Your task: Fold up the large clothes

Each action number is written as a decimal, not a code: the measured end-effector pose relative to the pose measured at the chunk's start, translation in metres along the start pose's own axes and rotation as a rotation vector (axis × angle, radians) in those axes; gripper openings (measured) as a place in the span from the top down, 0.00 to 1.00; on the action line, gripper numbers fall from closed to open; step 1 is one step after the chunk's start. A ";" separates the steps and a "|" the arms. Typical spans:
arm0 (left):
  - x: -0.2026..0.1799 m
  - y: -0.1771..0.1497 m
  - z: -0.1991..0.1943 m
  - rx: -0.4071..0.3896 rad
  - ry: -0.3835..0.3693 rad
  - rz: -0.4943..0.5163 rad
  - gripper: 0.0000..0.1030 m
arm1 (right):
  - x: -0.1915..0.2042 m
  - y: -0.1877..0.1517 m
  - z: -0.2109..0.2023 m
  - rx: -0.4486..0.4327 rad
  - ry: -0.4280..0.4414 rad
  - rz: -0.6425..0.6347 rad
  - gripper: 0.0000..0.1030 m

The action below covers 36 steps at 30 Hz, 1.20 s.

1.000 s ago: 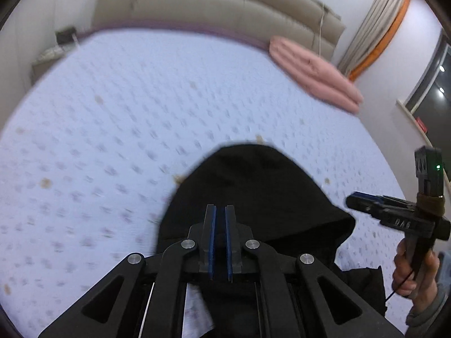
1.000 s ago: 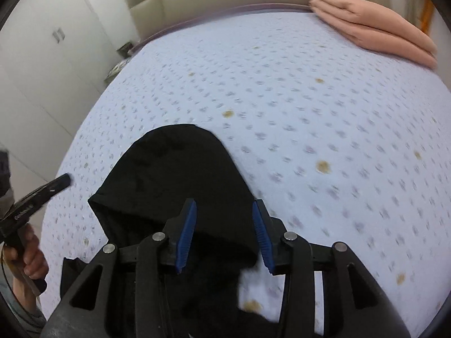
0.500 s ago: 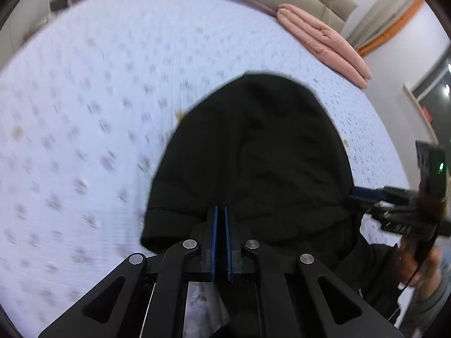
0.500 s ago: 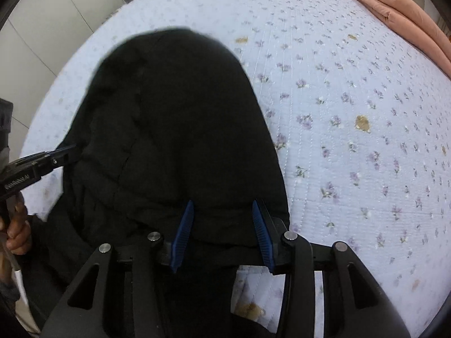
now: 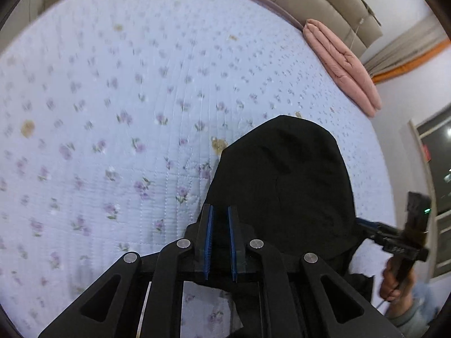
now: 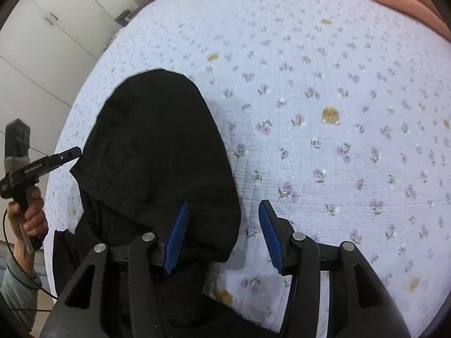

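left hand-held gripper [image 5: 220, 242] has gone from pinched shut half a second ago to a narrow gap between its blue pads, with dark cloth showing in the gap; whether it has let go of the hoodie [image 5: 284, 186] i cannot tell. right hand-held gripper [image 6: 222, 231] stands wide open as before, holding nothing, its left pad over the hoodie's near hem and its right pad over bare quilt.

the hood filled both views half a second ago and now looks smaller and flatter, lying on the bed [image 5: 112, 112] with its rounded tip pointing toward the headboard [image 5: 324, 8]. my guess is the hood has just been laid out and the grip is being eased off, so the spreading step looks about done and the folds are not yet made.

the hoodie's body runs off toward the foot edge of the bed, under the grippers, and part may hang over; that end is hidden. on both sides of the hoodie, and beyond it toward the headboard, the quilt lies bare, so there is plenty of room to drag or flip cloth. only the pink duvet [image 5: 344, 64] sits well beyond the hoodie, against the headboard. a wardrobe [image 6: 42, 42] stands past the hoodie's left side, off the bed.
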<state>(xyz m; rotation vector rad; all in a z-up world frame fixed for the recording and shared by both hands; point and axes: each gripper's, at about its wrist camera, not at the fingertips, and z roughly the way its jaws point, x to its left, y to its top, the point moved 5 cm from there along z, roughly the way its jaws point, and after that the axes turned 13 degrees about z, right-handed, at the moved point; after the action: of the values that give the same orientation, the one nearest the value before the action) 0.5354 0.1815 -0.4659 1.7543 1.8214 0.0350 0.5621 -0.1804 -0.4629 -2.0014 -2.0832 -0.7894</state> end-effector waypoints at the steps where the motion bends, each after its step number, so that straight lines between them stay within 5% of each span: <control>1: 0.004 0.001 0.003 -0.001 -0.031 -0.021 0.89 | -0.001 0.001 0.005 0.012 0.012 0.004 0.46; 4: 0.014 0.000 0.011 0.002 -0.093 -0.065 0.82 | 0.001 0.011 0.018 0.035 0.050 0.013 0.43; 8: 0.013 0.006 0.029 0.024 -0.153 -0.085 0.56 | 0.006 0.021 0.033 0.071 0.136 0.040 0.40; 12: 0.000 0.012 0.050 0.038 -0.236 -0.090 0.53 | 0.022 0.025 0.046 0.086 0.191 0.035 0.39; 14: -0.010 0.014 0.053 0.025 -0.205 -0.043 0.54 | 0.030 0.025 0.046 0.065 0.180 0.021 0.43; 17: -0.029 0.012 0.046 -0.008 -0.121 0.060 0.82 | 0.037 0.021 0.042 0.038 0.155 -0.014 0.63; 21: -0.052 0.008 0.010 -0.110 -0.078 0.140 0.87 | 0.047 0.009 0.014 -0.049 0.095 -0.082 0.84; 30: -0.132 -0.051 -0.126 -0.278 0.002 0.313 0.87 | 0.099 -0.078 -0.094 -0.254 -0.003 -0.285 0.88; 36: -0.179 -0.140 -0.211 -0.314 0.054 0.421 0.88 | 0.116 -0.166 -0.176 -0.377 -0.064 -0.372 0.90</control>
<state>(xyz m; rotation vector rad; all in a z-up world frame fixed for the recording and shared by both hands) 0.3079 0.0798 -0.2811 1.8810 1.3609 0.5118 0.3469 -0.1548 -0.3051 -1.8360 -2.5443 -1.2821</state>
